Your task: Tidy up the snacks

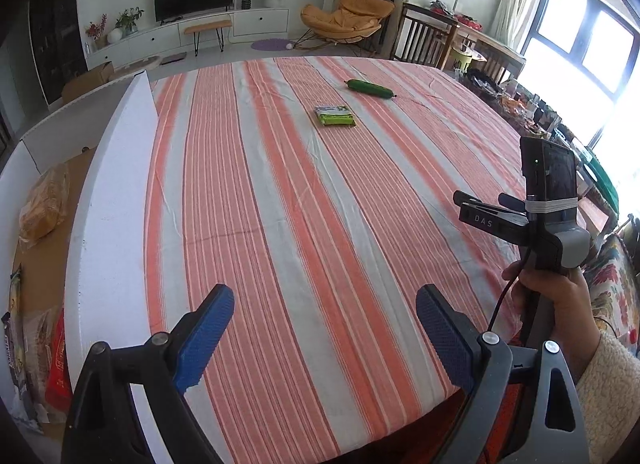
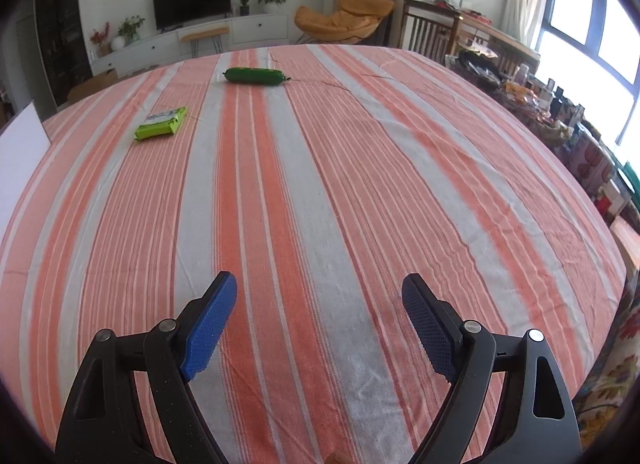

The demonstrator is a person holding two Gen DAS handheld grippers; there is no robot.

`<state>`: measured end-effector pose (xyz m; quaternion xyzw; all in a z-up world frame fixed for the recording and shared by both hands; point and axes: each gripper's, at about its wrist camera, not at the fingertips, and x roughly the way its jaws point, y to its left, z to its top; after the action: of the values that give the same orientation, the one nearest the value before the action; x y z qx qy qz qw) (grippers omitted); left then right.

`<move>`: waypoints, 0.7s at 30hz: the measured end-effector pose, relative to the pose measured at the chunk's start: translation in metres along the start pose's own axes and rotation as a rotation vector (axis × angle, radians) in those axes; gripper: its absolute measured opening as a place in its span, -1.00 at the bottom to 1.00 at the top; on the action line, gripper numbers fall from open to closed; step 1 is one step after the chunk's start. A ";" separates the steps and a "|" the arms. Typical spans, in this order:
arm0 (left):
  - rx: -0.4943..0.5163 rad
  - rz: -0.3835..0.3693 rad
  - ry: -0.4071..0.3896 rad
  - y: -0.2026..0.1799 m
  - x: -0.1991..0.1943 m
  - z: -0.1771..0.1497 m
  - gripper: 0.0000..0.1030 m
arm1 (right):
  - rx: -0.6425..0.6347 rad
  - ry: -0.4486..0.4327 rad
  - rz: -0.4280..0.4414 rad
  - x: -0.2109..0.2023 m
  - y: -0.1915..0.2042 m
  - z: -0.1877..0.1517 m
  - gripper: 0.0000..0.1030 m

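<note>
A flat green snack packet (image 1: 335, 115) lies on the striped tablecloth, far ahead; it also shows in the right wrist view (image 2: 161, 123). A dark green sausage-shaped snack (image 1: 369, 88) lies beyond it, also in the right wrist view (image 2: 254, 75). My left gripper (image 1: 325, 304) is open and empty over the near cloth. My right gripper (image 2: 319, 292) is open and empty, low over the cloth; from the left wrist view it shows at the right (image 1: 486, 200). A white-walled box (image 1: 116, 200) at the left holds several snack packets, among them an orange bag (image 1: 44, 208).
The table (image 2: 360, 184) is covered in an orange and grey striped cloth. A cluttered side table (image 2: 560, 120) runs along the right edge. A TV unit and an orange lounge chair stand in the room behind.
</note>
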<state>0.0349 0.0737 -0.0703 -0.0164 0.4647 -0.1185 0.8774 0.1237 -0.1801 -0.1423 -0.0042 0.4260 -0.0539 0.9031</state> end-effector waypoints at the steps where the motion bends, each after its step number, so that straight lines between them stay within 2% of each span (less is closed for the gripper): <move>1: -0.001 0.002 0.010 -0.001 0.004 0.001 0.78 | 0.000 0.002 -0.006 0.003 -0.003 0.003 0.69; 4: -0.007 0.009 0.044 -0.003 0.016 0.004 0.78 | 0.003 0.018 -0.034 0.016 -0.015 0.009 0.69; 10: 0.009 -0.016 0.098 -0.020 0.034 0.024 0.78 | 0.103 0.037 0.015 0.027 -0.046 0.013 0.73; 17: -0.003 -0.060 0.193 -0.035 0.078 0.067 0.78 | 0.091 0.043 0.018 0.025 -0.043 0.013 0.80; 21: -0.056 -0.051 0.226 -0.023 0.116 0.102 0.78 | 0.091 0.043 0.018 0.025 -0.043 0.013 0.80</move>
<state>0.1767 0.0168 -0.1031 -0.0393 0.5634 -0.1286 0.8152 0.1452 -0.2258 -0.1513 0.0419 0.4426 -0.0651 0.8934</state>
